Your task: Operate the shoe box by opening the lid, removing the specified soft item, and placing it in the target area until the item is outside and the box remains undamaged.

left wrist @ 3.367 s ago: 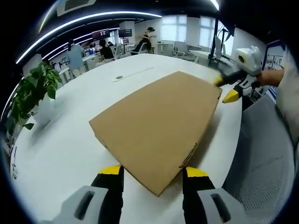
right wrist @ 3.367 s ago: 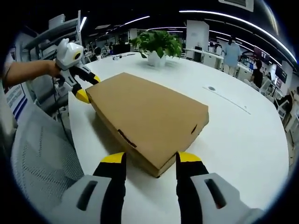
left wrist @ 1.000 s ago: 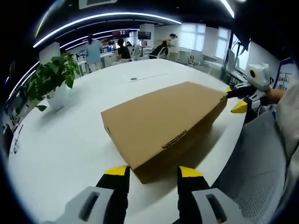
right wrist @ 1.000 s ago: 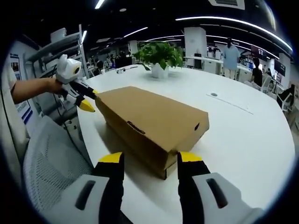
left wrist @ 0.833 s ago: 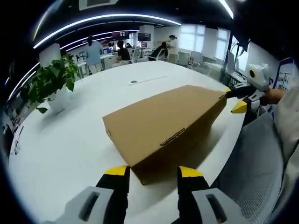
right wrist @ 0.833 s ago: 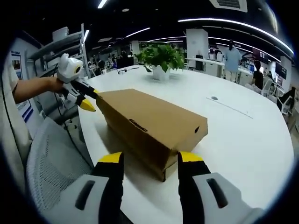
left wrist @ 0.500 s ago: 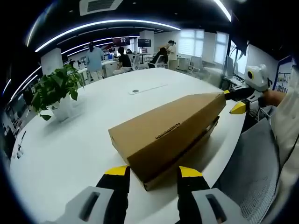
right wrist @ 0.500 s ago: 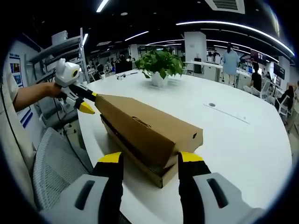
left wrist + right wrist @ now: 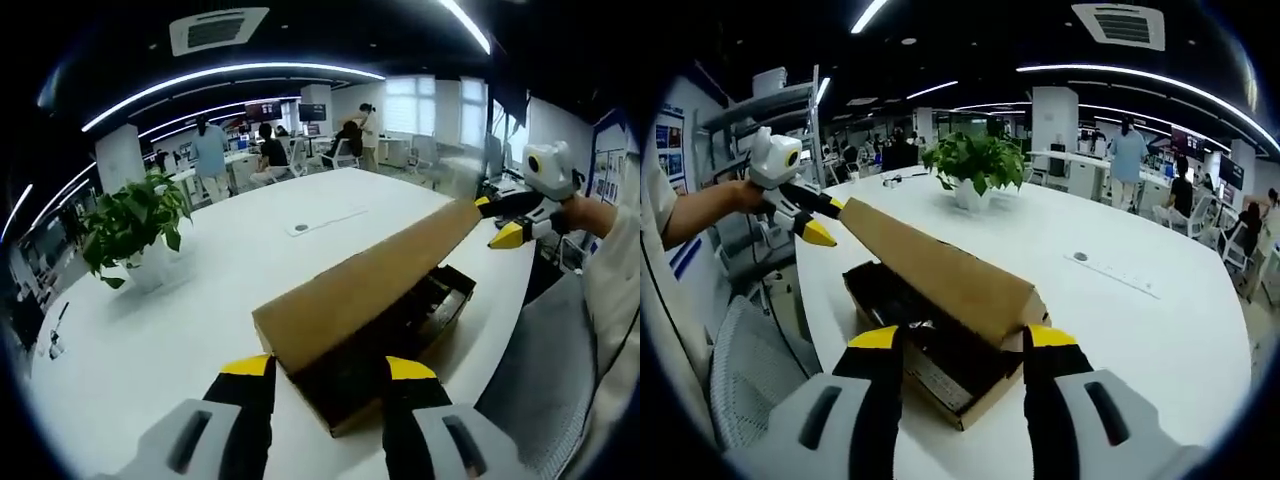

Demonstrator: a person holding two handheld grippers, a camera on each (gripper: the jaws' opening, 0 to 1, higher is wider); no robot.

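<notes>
A brown cardboard shoe box sits on the white table (image 9: 200, 290). Its lid (image 9: 370, 275) is raised off the base (image 9: 452, 308) and tilted. My left gripper (image 9: 327, 368) holds the lid's near corner between its yellow-tipped jaws. It also appears in the right gripper view as the left gripper (image 9: 825, 220), at the lid's far corner. My right gripper (image 9: 963, 340) grips the opposite end of the lid (image 9: 940, 265) and appears across the table as the right gripper (image 9: 500, 220). Dark contents (image 9: 890, 295) lie inside the base (image 9: 965, 400); I cannot tell what they are.
A potted plant (image 9: 135, 215) stands on the far side of the table, also seen as the potted plant (image 9: 975, 160). A grey mesh chair (image 9: 750, 380) is beside the table edge. A hand and sleeve (image 9: 700, 215) hold the left gripper. People stand at desks far behind.
Both grippers have risen with the lid. The box was shut a second ago; now the lid stands well clear of the base and the dark inside shows.
</notes>
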